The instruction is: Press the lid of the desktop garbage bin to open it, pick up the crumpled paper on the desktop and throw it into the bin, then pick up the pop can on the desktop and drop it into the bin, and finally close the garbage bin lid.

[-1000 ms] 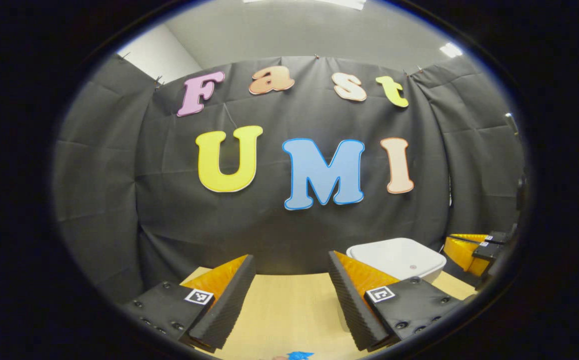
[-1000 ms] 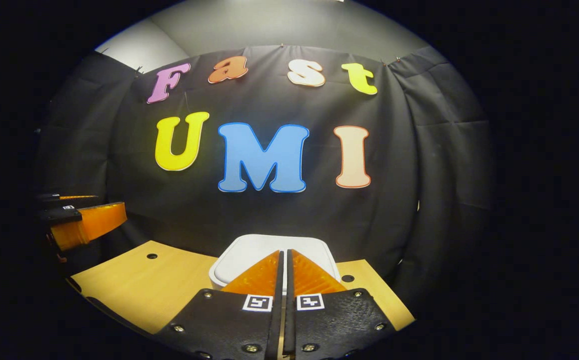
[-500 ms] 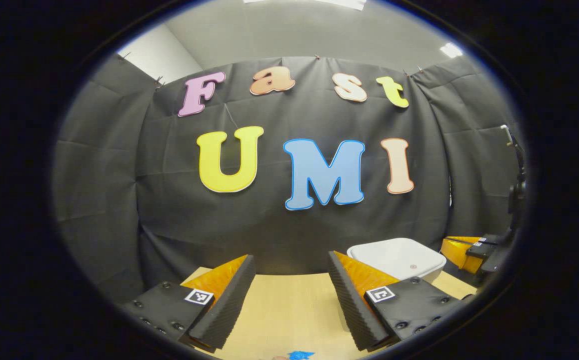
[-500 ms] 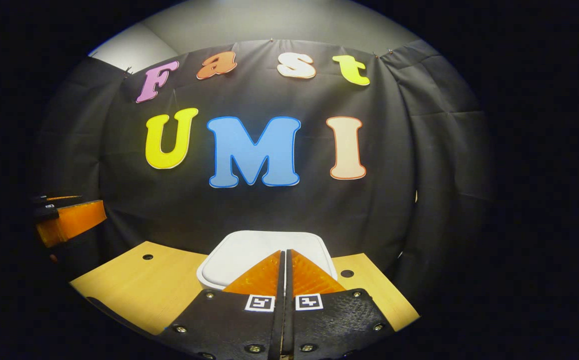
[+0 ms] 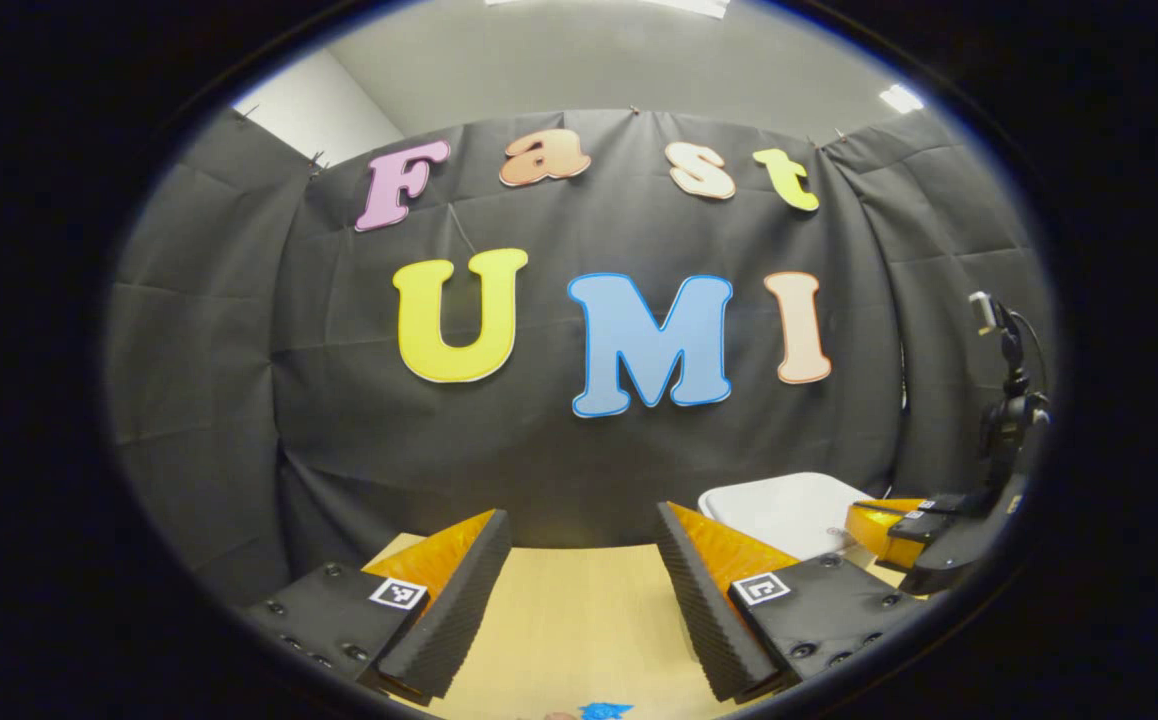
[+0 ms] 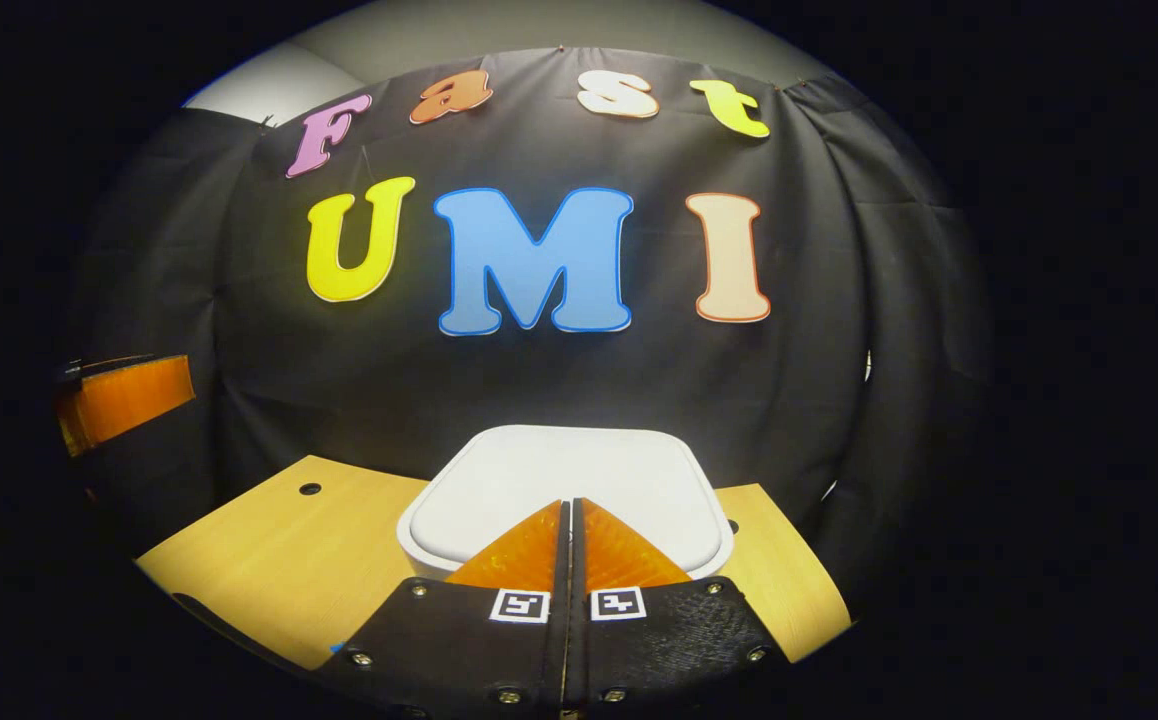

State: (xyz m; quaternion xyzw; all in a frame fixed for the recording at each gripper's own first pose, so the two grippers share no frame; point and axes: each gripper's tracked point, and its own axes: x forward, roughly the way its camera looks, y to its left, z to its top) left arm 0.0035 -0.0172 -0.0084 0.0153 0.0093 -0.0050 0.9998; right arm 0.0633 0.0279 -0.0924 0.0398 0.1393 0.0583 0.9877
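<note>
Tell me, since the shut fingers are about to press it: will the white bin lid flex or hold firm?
The bin lid looks like smooth moulded plastic, so probably firm. Its glossy surface may let the right gripper slip. The bin looks low and broad on the table, so tipping seems unlikely.

A white plastic desktop garbage bin [image 6: 564, 480] with a rounded-square, gently domed lid [image 5: 789, 505] stands upright on the light wooden desktop [image 6: 289, 560], against the black cloth wall. The lid lies shut and flat. It sits at six o'clock in the right gripper view and at four o'clock in the left gripper view.
</note>
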